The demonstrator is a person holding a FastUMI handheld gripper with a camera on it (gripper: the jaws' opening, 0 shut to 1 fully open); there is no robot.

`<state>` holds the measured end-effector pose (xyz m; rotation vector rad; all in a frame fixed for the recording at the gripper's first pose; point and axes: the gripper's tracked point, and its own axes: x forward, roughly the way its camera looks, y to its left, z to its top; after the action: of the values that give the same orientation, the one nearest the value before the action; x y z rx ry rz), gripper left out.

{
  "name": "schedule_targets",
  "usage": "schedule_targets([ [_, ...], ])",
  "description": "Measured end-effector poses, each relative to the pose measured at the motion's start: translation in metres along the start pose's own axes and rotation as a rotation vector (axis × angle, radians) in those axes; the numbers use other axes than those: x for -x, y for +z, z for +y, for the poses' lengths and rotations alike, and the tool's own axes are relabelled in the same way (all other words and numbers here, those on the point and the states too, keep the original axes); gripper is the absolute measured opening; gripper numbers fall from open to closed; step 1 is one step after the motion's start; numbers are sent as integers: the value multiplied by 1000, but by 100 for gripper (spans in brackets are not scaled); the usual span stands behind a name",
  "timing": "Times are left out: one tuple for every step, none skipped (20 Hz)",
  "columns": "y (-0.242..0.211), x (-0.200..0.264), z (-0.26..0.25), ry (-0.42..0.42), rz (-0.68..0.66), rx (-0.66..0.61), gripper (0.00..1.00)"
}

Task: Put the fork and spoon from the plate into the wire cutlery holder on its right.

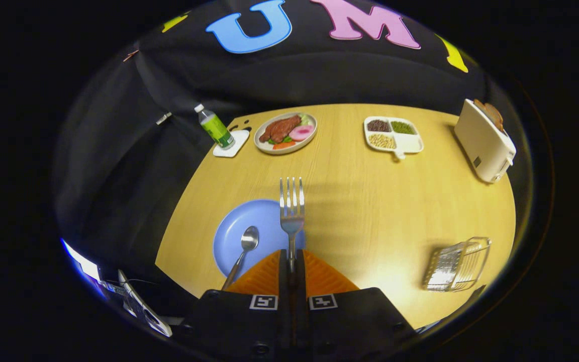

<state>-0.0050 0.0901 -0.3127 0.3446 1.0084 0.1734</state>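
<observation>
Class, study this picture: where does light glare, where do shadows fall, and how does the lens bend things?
Gripper view: glare whitens the wire cutlery holder; a broad shadow falls on the table beyond the fork clamped in the gripper; the fisheye lens curves the table's edge and tilts the toaster.

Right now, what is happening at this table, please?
The gripper has its jaws shut on the fork by its handle, with the tines pointing ahead. The spoon lies on the blue plate, just left of the jaws. The wire cutlery holder stands to the right on the table, and I see no cutlery in it. So the fork is picked up but not yet delivered.
</observation>
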Motion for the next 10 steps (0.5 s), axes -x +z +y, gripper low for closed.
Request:
schedule_targets([
  [3, 16, -16, -8, 2, 23, 8],
  [1, 30, -32, -21, 17, 42, 8],
  [-2, 43, -49, -29, 39, 53, 8],
  [-5, 56, -64, -37, 61, 53, 8],
  [-8, 69, -79, -45, 77, 49, 8],
  [-12, 83, -95, -57, 101, 52, 8],
  [-16, 94, -110, -74, 120, 55, 8],
  [-21, 104, -125, -88, 150, 64, 8],
  [-27, 112, -139, -103, 180, 75, 8],
  [-33, 118, -153, -121, 215, 87, 8],
])
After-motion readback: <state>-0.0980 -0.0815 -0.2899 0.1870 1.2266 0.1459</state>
